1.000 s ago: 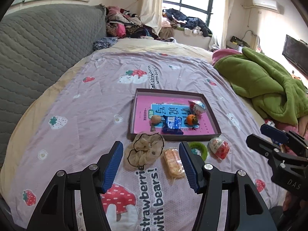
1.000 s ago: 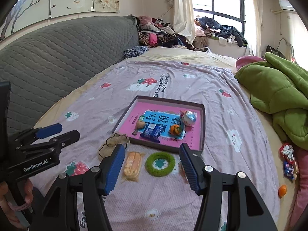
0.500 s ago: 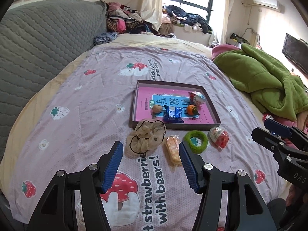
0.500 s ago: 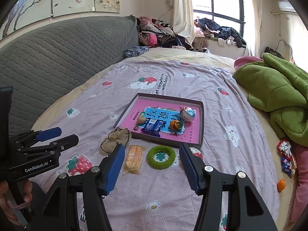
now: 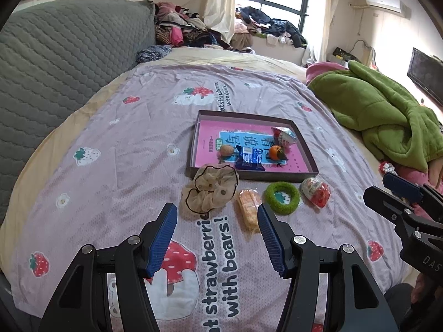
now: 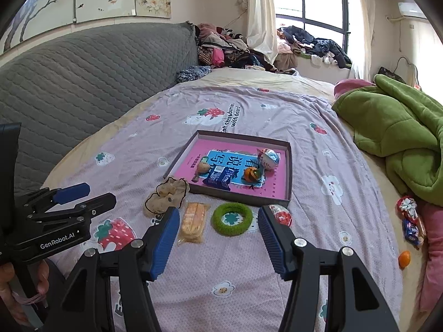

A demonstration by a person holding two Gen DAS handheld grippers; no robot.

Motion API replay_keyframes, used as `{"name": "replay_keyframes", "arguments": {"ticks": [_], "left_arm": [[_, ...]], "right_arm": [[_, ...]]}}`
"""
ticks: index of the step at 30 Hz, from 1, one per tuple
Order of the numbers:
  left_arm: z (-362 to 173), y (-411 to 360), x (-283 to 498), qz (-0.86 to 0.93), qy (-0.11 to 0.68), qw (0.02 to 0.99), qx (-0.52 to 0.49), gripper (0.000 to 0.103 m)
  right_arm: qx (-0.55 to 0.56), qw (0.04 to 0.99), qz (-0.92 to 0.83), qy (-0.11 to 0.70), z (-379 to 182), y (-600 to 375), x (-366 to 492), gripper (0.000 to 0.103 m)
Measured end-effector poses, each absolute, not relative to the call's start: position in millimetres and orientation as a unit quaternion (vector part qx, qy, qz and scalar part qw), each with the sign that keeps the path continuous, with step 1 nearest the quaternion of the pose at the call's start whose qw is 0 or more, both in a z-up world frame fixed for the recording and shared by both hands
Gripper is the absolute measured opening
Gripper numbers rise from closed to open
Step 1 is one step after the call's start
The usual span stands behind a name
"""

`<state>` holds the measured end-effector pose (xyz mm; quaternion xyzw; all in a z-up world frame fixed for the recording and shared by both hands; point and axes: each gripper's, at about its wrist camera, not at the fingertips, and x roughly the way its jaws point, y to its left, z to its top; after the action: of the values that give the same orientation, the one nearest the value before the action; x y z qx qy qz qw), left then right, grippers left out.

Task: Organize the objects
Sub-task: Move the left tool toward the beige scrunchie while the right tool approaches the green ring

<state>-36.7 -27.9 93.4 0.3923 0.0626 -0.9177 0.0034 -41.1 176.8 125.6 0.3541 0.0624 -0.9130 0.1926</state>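
Observation:
A shallow brown box (image 5: 250,177) (image 6: 289,166) with a pink book in its bottom lies on the bedspread. Inside are a walnut (image 5: 226,150), a blue snack packet (image 5: 249,158), a tangerine (image 5: 275,152) and a wrapped sweet (image 5: 285,135). In front of the box lie a beige scrunchie (image 5: 211,189) (image 6: 166,197), a wrapped biscuit (image 5: 249,207) (image 6: 193,221), a green ring (image 5: 281,197) (image 6: 232,218) and a red and white packet (image 5: 315,192) (image 6: 281,214). My left gripper (image 5: 217,221) is open above the bedspread, short of the scrunchie and biscuit. My right gripper (image 6: 218,225) is open and empty, short of the ring.
A grey quilted headboard (image 5: 55,63) runs along the left. A green blanket (image 5: 387,119) is heaped at the right. Loose sweets (image 6: 409,215) and a small orange (image 6: 404,257) lie near the bed's right edge. Clothes (image 6: 227,49) are piled by the window.
Both grippers have drawn back from the objects, which now sit farther ahead in both views. Neither jaw opening has changed and nothing on the bed has moved.

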Motion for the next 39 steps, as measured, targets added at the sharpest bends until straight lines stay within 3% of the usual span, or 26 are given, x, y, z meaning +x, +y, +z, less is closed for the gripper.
{"name": "replay_keyframes", "arguments": {"ticks": [39], "left_arm": [[35,-22,-33,-0.893,0.031,-0.017,0.448,0.062]], "right_arm": [[0.392,0.205,-0.887,0.135,52,176,-32,0.059]]}}
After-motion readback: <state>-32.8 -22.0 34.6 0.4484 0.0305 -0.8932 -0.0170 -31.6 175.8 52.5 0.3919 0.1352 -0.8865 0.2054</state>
